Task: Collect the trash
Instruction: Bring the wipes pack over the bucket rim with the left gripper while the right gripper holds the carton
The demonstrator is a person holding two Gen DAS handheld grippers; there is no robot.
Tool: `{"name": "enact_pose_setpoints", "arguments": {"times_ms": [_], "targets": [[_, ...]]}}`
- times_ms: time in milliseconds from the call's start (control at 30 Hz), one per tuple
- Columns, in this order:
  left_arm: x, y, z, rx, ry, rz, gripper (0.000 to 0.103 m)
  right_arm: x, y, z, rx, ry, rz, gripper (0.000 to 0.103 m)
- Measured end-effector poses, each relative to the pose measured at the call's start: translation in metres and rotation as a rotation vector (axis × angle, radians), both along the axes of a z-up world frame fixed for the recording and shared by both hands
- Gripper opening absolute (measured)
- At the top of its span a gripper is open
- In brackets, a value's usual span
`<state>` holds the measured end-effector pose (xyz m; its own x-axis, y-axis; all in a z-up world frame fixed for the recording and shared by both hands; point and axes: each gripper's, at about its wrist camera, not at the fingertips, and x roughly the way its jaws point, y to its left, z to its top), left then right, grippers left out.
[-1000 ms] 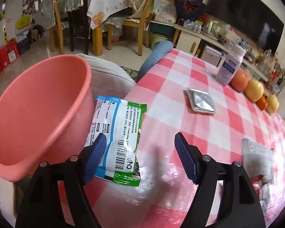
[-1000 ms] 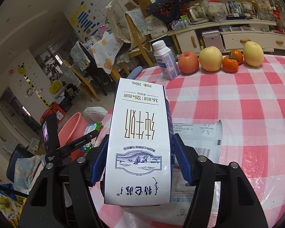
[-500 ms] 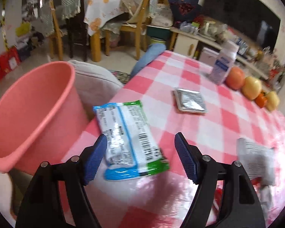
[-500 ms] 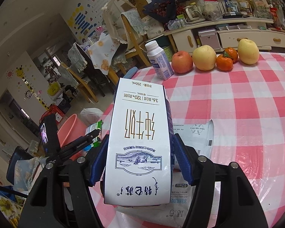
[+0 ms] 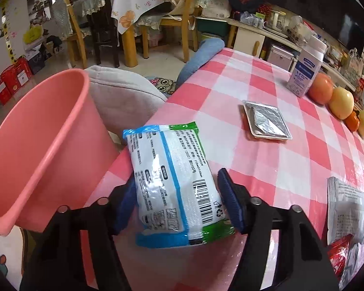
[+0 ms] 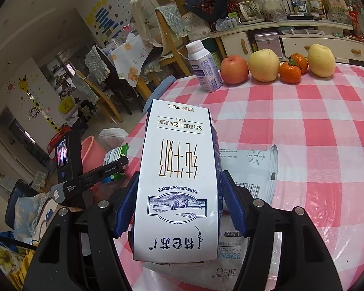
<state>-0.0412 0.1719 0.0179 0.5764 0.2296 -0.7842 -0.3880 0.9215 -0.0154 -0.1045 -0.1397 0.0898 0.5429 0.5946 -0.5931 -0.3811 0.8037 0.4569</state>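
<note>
My left gripper point(image 5: 177, 203) is closing across the wipes packet point(image 5: 172, 179), whose long axis points away; the bin point(image 5: 36, 145) lies left.

Left wrist view: sits close above the table edge, tilted steeply down, facing the pink bin point(image 5: 36, 145) at 9 o'clock.
Right wrist view: sits low over the checked tablecloth point(image 6: 315, 126), tilted less steeply, facing the fruit row point(image 6: 264, 65) at 1 o'clock.
Shared: milk bottle point(image 5: 305, 70) point(image 6: 203, 68), fruit, cloth, bin, dining chairs.
</note>
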Motion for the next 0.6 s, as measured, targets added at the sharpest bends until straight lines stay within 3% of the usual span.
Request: {"name": "enact_pose_setpoints", "arguments": {"times_ms": [100,367,600], "targets": [[0.000,0.000,0.001,-0.026,-0.008,-0.017,0.053,0.000,0.005,-0.001,-0.014,-0.003,0.008,0.066],[-0.003,0.002,0.004,-0.151,-0.048,-0.065,0.043,-0.001,0.016,0.000,-0.034,-0.024,0.010,0.066],[-0.010,0.005,0.023,-0.238,-0.126,-0.096,0.042,-0.002,0.028,0.002,-0.049,-0.036,0.016,0.066]]}}
